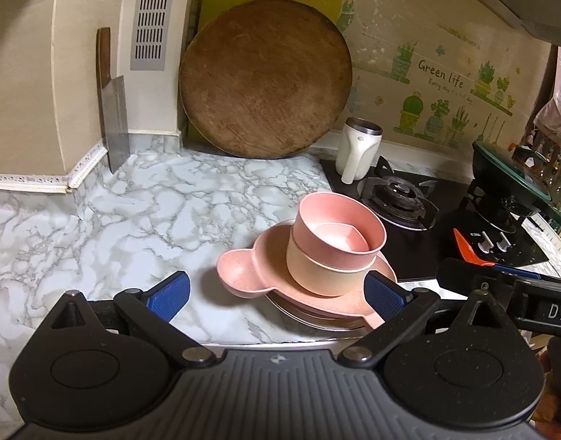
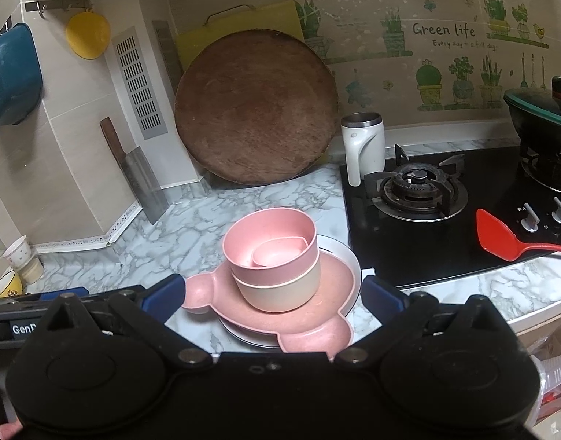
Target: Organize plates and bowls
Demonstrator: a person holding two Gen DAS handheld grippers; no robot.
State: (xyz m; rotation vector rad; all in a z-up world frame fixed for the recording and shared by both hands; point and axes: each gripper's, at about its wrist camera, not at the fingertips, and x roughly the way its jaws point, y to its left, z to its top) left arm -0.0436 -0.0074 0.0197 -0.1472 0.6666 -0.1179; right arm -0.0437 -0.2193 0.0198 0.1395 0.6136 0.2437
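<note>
— So, where are the dishes sitting?

— Stacked on the marble counter [image 2: 243,201]: pink bowl [image 2: 271,242] nesting in the beige bowl [image 2: 280,289], on the pink plate [image 2: 328,293]. My left gripper [image 1: 276,288] and right gripper [image 2: 271,293] are both gaping, holding nothing.

— Risk?

— I'm thinking a nudged bowl is likely tipping the stack toward the stove [image 2: 427,190].

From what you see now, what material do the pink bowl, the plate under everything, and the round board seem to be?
Pink bowl: probably wheat-straw or similar plastic; matte, faintly speckled surface.
Bottom plate: likely glazed ceramic; white, smooth, with a dark rim line, though the left view hints at a metallic edge.
Round board: wood; brown, worn, scratched face.
</note>
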